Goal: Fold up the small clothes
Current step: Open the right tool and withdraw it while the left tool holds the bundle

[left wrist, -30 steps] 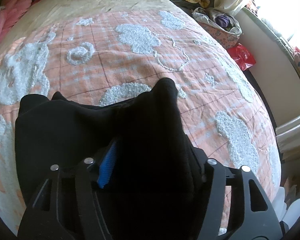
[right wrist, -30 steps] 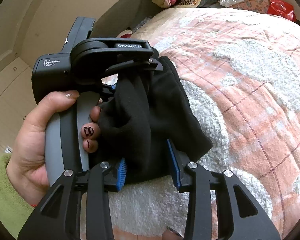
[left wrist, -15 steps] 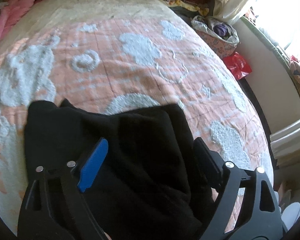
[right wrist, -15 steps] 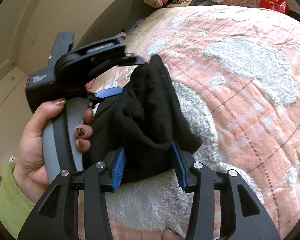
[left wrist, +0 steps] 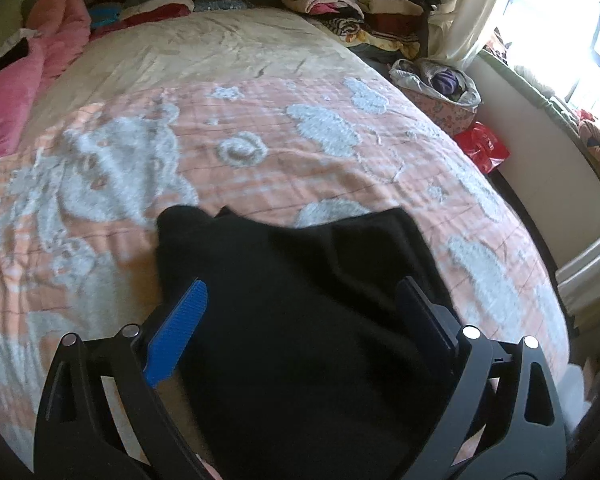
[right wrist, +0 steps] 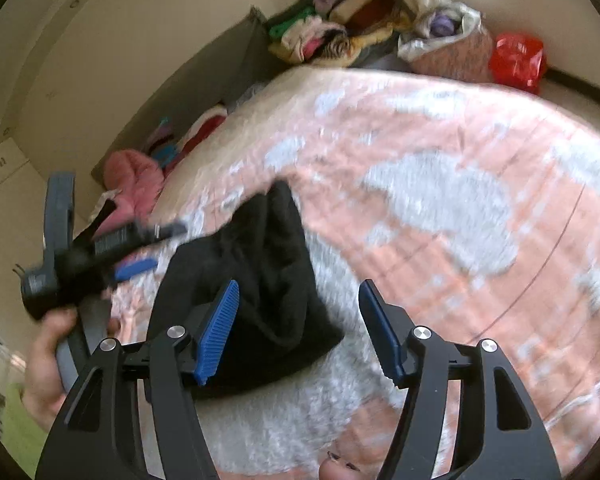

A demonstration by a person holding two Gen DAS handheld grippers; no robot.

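Black garment [left wrist: 300,300], small, soft knit or fleece, matte. Lies loosely folded and bunched on the bed's pink-and-white blanket, near the blanket's closer edge. Left wrist view: fills the lower centre, two soft peaks along its far edge at 11 and 1 o'clock. Right wrist view: same black garment [right wrist: 260,280] at left of centre, creased lengthwise, narrow end pointing toward 12 o'clock, broader rounded end toward 5 o'clock.

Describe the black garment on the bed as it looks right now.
The black garment is soft, fleecy-looking cloth, lying folded and a little bunched on the peach-and-white bedspread. Both grippers' jaws are opening: it lies between the left gripper's fingers, unpinched, and beside the right gripper's left finger. Nothing lies on top of it.
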